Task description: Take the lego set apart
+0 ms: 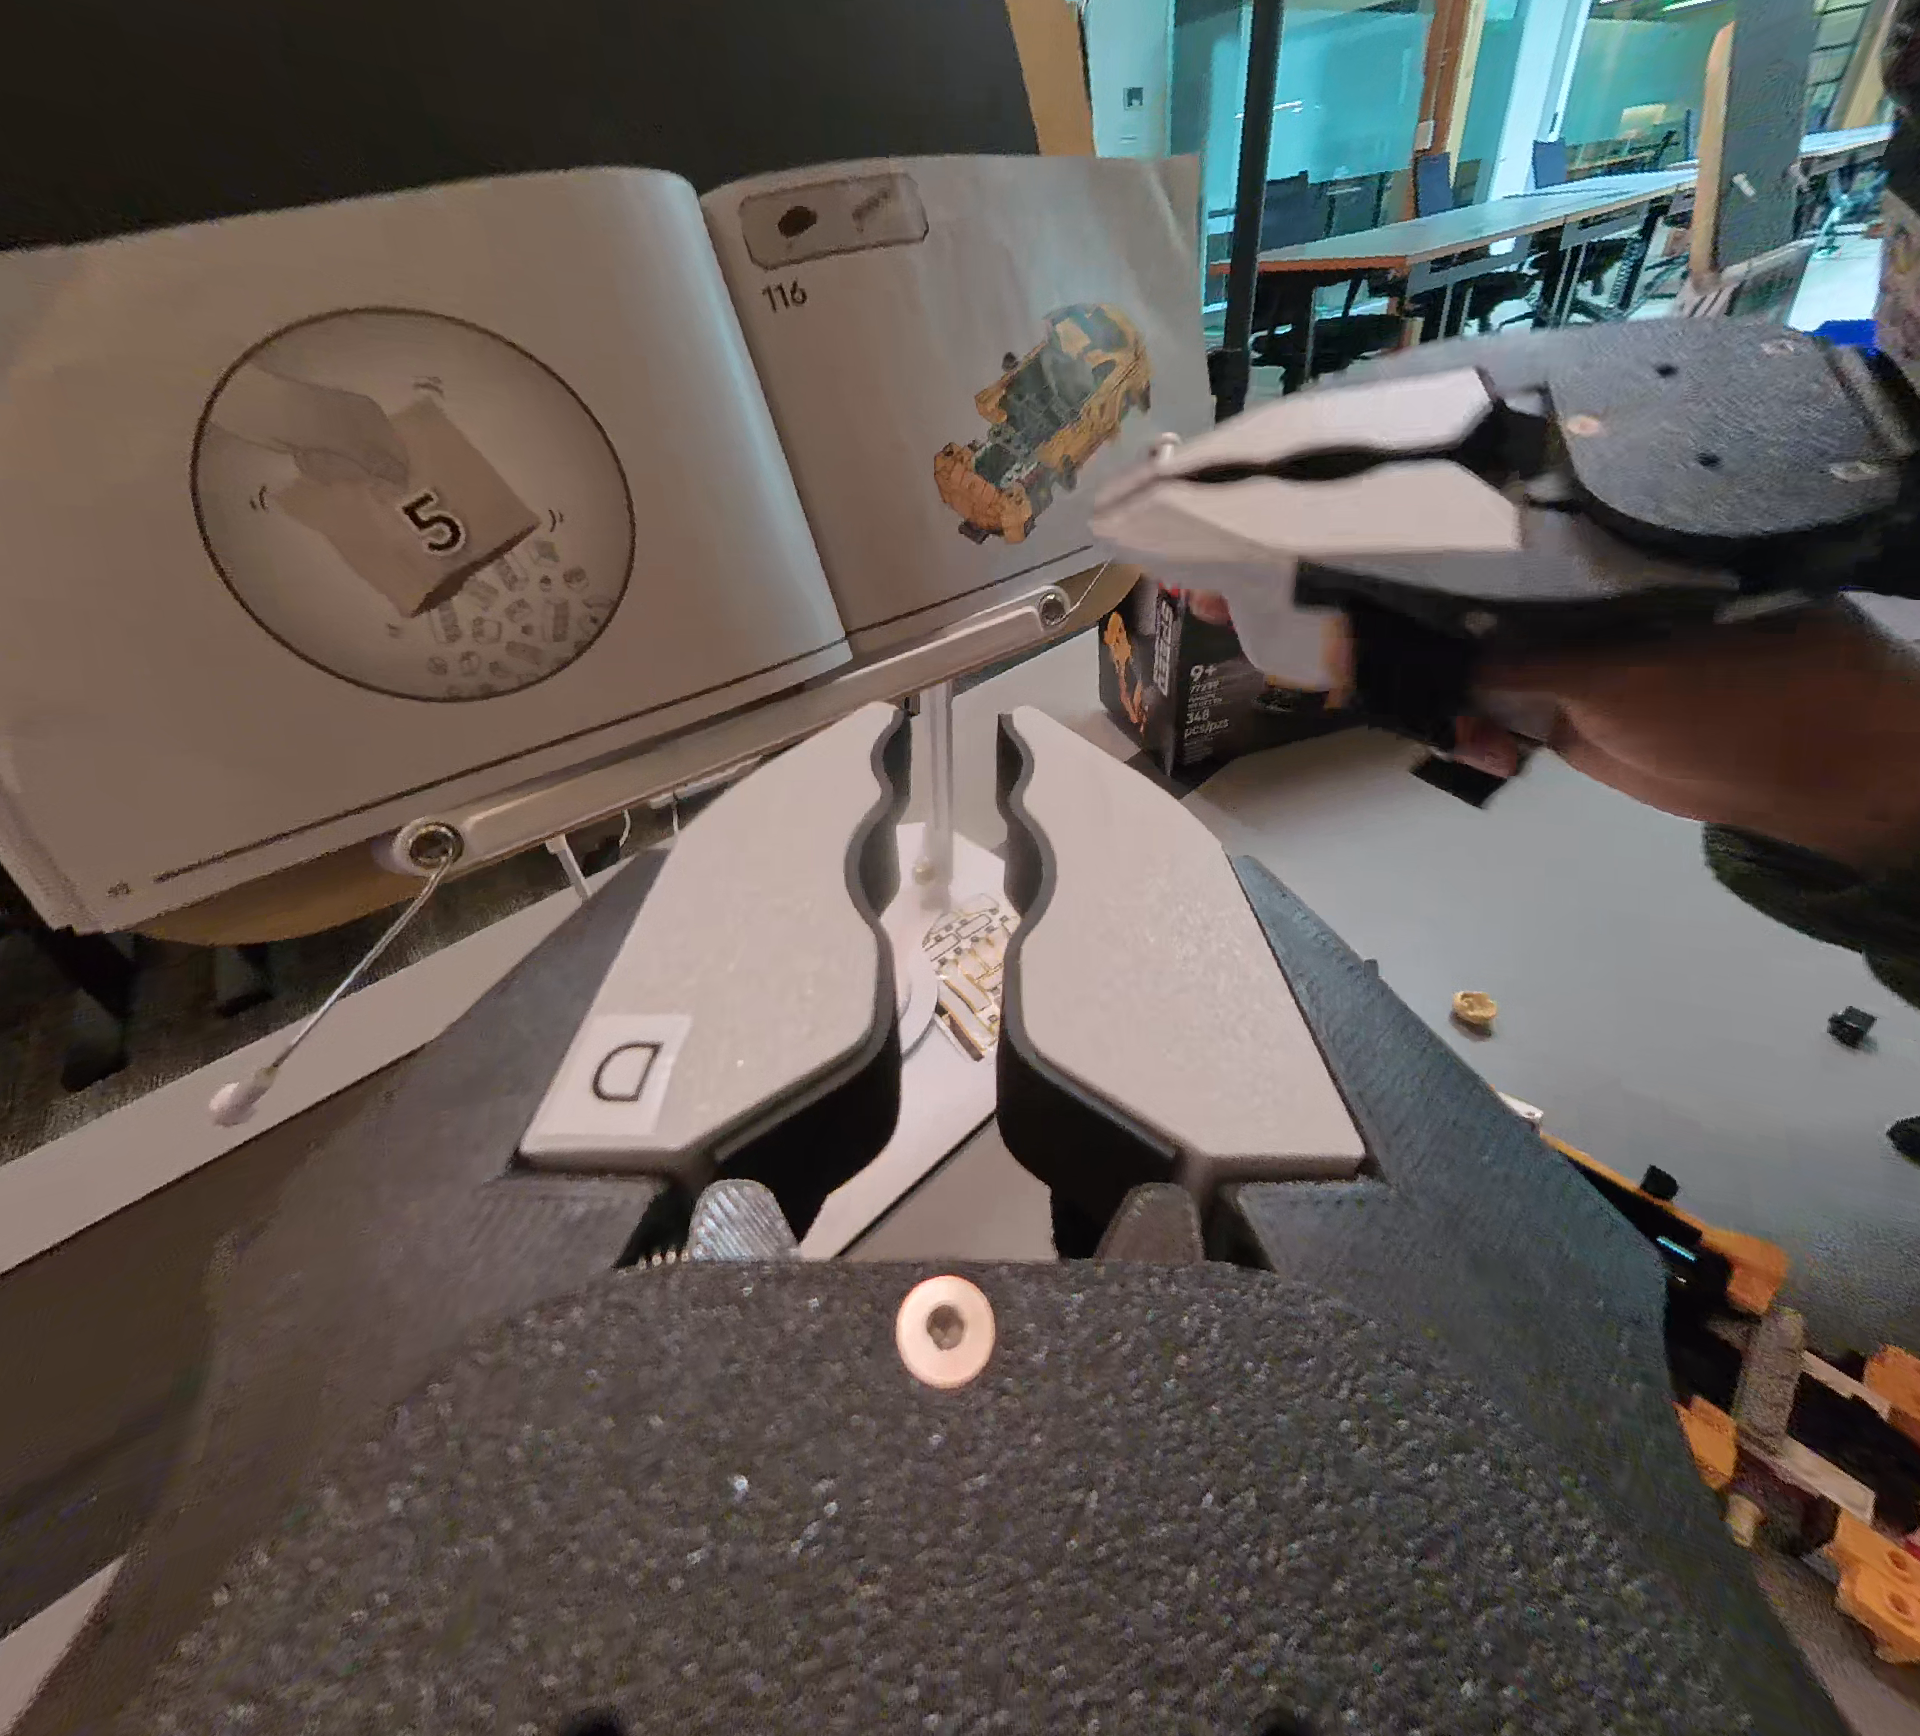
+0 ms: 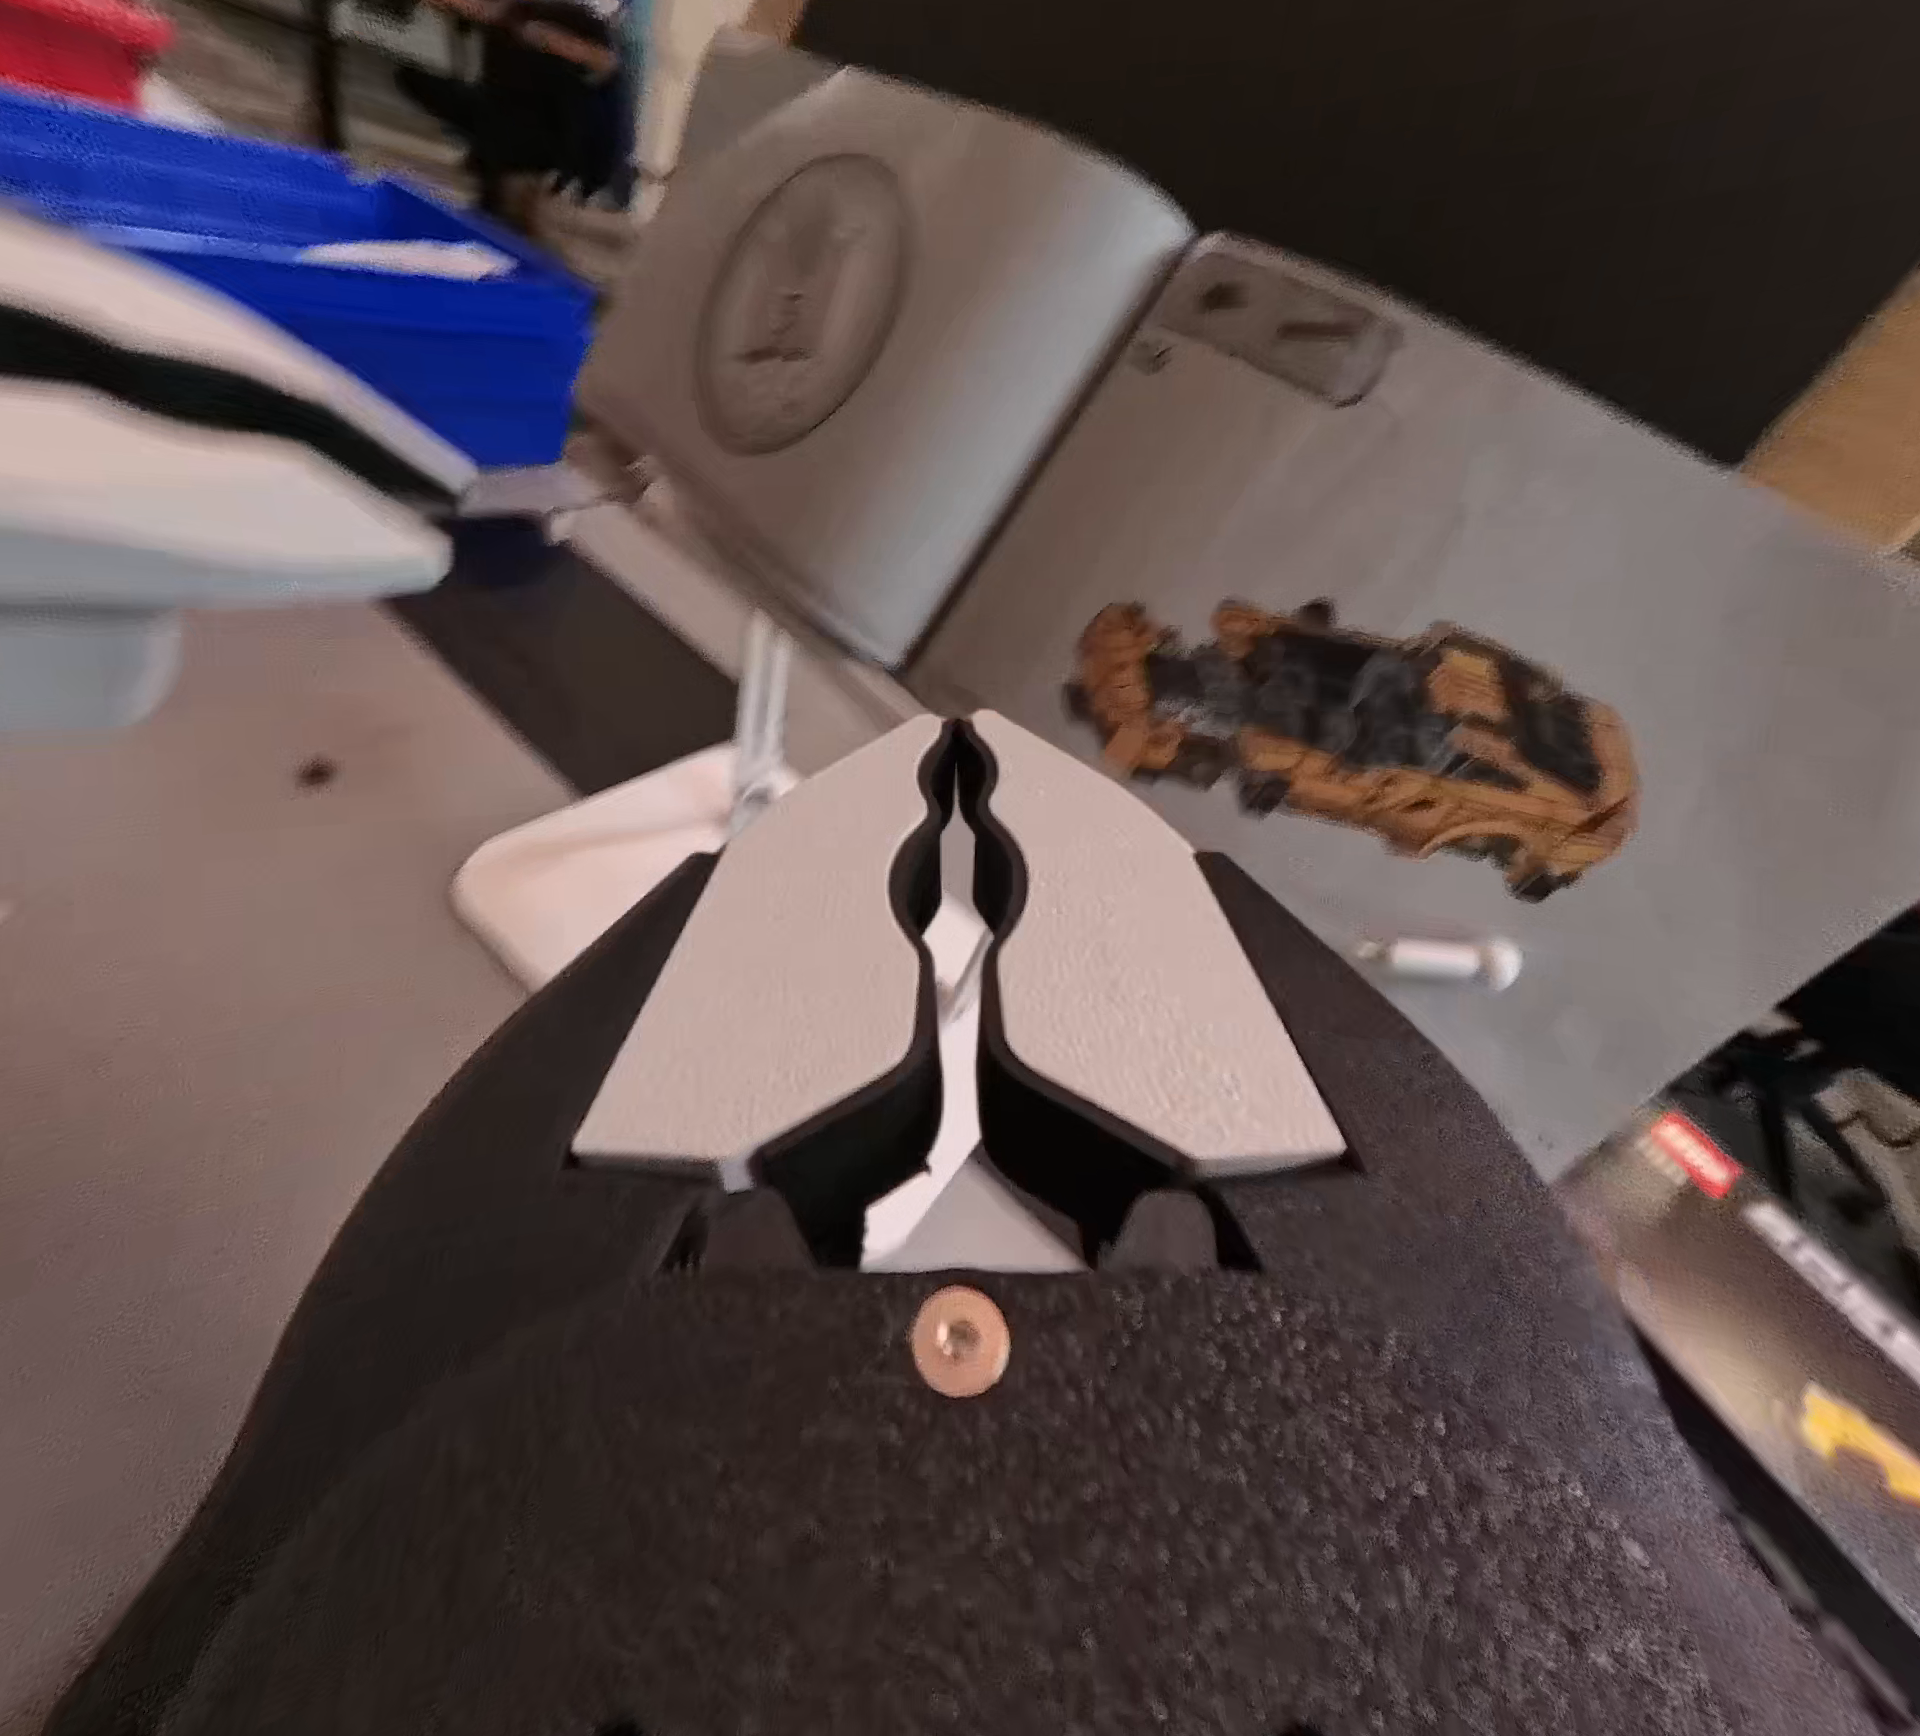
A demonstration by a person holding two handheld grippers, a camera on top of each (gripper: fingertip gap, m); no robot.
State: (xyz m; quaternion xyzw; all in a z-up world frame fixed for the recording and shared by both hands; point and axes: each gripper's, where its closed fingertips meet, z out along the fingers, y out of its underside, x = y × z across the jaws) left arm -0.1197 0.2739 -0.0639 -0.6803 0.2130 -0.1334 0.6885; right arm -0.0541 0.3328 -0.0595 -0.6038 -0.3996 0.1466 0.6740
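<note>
While both tools hang above the grey tabletop [image 1: 1621, 876], this is how things stand from where I watch.

Left tool: the left tool [image 1: 943, 751] has its two pale fingers apart with a clear gap between the tips, and nothing sits between them; it points toward the foot of the book stand.

Right tool: the right tool [image 2: 961, 730] has its tips pressed together, only a wavy slit left behind them, and I see no piece caught there. In the left wrist view it [image 1: 1127, 497] comes in from the right, lying sideways in front of the booklet's right page, with a hand [image 1: 1662, 741] gripping it from beneath.

Lego car: the lego car [image 1: 1808, 1478], orange and black, lies low on the tabletop at the right edge of the left wrist view, partly hidden behind the left tool's body and untouched by either tool.

Loose pieces: a small tan piece [image 1: 1473, 1009] and a small black piece [image 1: 1852, 1024] lie apart from each other on the tabletop, beyond the car.

Booklet: the open booklet [image 1: 416, 481] rests tilted on a white stand [image 2: 582, 865], held by a metal bar along its lower edge; the right page carries a drawing of the car.

Box: a dark box [image 1: 1184, 699] stands on the tabletop just behind the right tool.

Surroundings: blue bins [image 2: 343, 273] show off to the left in the blurred right wrist view.
</note>
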